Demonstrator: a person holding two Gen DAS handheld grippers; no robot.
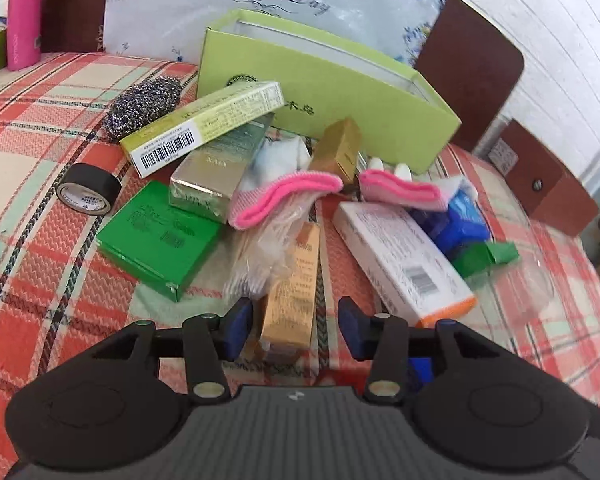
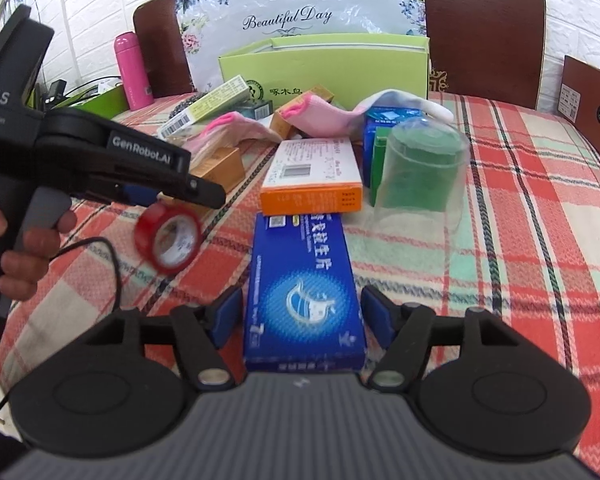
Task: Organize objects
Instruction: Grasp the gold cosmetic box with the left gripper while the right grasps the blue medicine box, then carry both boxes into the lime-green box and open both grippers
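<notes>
A pile of small boxes, pink socks (image 1: 288, 196) and bags lies in front of an open light-green box (image 1: 328, 92) on the plaid tablecloth (image 1: 32, 208). My left gripper (image 1: 294, 326) is open, its fingers either side of the near end of a gold box (image 1: 292, 292). It also shows from the side in the right wrist view (image 2: 204, 192), above a red tape roll (image 2: 168, 240). My right gripper (image 2: 302, 320) is open around a blue medicine box (image 2: 304, 292), not closed on it. An orange-ended white box (image 2: 312, 176) lies beyond it.
A black tape roll (image 1: 88, 192), a green box (image 1: 160, 236), a steel scourer (image 1: 144, 106) and a barcoded yellow-green box (image 1: 208, 128) lie left. A clear cup over green items (image 2: 420, 168) stands right. A pink bottle (image 1: 24, 12) and brown chairs (image 2: 484, 28) stand behind.
</notes>
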